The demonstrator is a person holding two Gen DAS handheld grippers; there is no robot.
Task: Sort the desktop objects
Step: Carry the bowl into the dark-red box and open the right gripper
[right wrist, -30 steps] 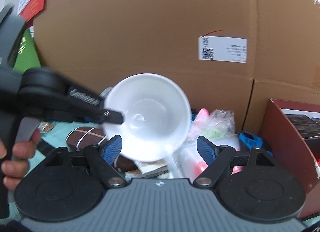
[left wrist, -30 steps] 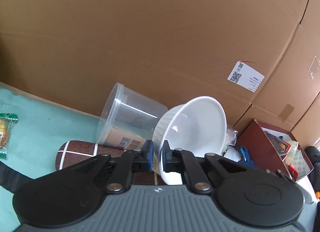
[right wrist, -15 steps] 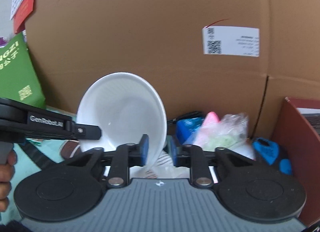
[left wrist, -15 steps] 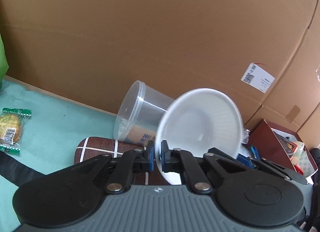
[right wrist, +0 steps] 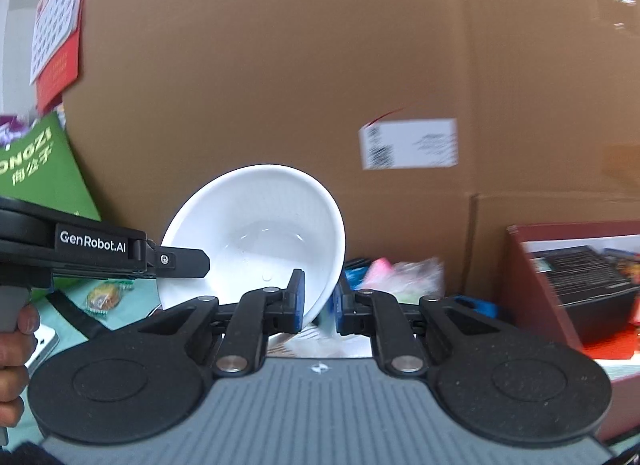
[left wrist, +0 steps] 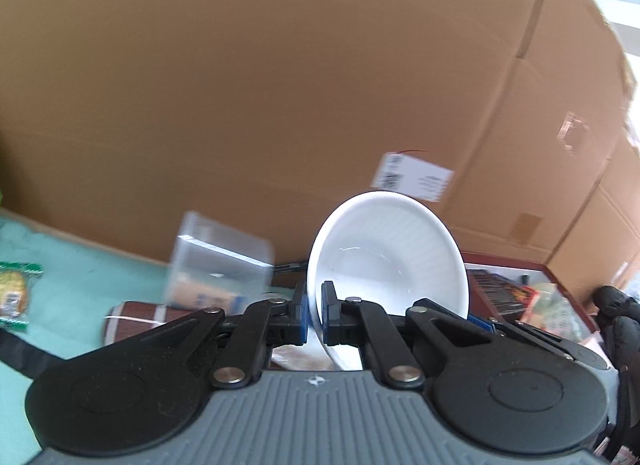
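A white bowl [left wrist: 392, 253] is held in the air, tipped on its side with its opening toward the cameras. My left gripper [left wrist: 315, 319] is shut on the bowl's near rim. In the right wrist view the same bowl [right wrist: 260, 233] is clamped at its lower right rim by my right gripper [right wrist: 319, 307], and the left gripper's finger [right wrist: 180, 263] pinches its left rim. Both grippers hold the bowl at once, above the cluttered green table.
A clear plastic tub [left wrist: 216, 261] and a brown striped case [left wrist: 136, 313] lie behind the left gripper. A wrapped snack [left wrist: 14, 293] lies at far left. A dark red box [right wrist: 580, 285] stands at right. Cardboard boxes [right wrist: 280, 85] wall the back. Pink and blue items [right wrist: 400, 269] lie beyond.
My right gripper went from open to shut on the bowl's rim. Both grippers have lifted the bowl higher and a little right; the tub and the clutter now sit lower in view.
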